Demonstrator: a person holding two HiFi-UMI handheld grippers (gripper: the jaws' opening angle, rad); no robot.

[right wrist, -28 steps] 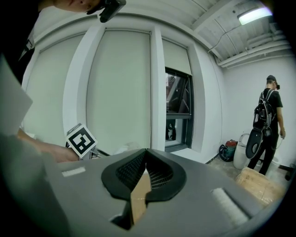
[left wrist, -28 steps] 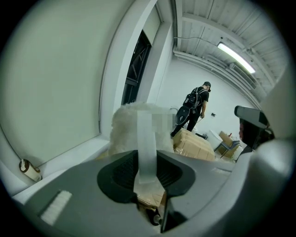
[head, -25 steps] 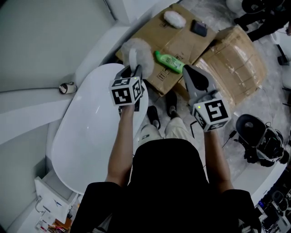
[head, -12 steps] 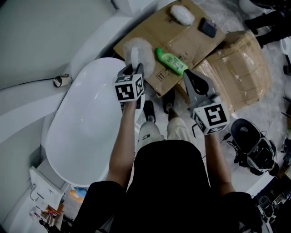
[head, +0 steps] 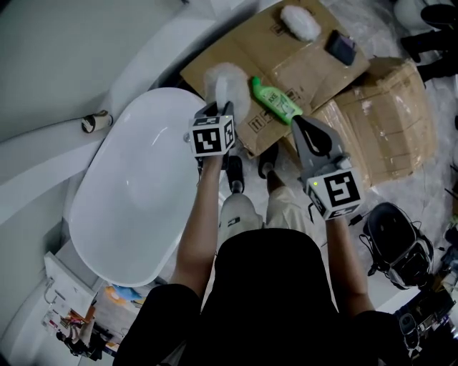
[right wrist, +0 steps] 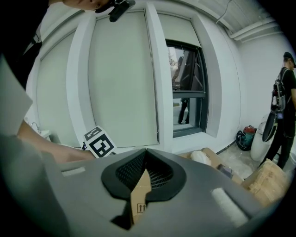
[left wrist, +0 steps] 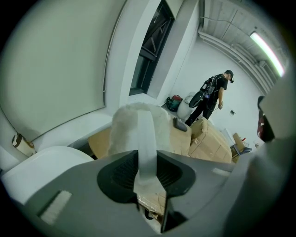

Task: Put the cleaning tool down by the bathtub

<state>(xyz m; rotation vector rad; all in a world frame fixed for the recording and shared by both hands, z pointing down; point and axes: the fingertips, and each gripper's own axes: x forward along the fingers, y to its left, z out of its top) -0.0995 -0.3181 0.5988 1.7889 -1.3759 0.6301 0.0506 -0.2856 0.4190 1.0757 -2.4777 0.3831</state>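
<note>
Clamped in the left tool (head: 217, 109): the flat white handle of the fluffy duster (head: 227, 77), pads pressing the strip from both sides. Fluffy white head straight out past the jaw tips, held off the floor, above the near edge of the flattened cardboard (head: 286, 57) and just beside the end of the white bathtub (head: 77, 214). Not yet set down. In the left gripper view, handle upright between the pads, head filling the space just beyond them. Closed and empty, tips meeting: the right tool (head: 299, 125), apart to the right of the duster, above the cardboard. Between the two tools' tips, a green bottle (head: 275, 101) lying on the cardboard. Farther along the cardboard, a second white fluffy pad (head: 300, 21), well apart from both tools.
</note>
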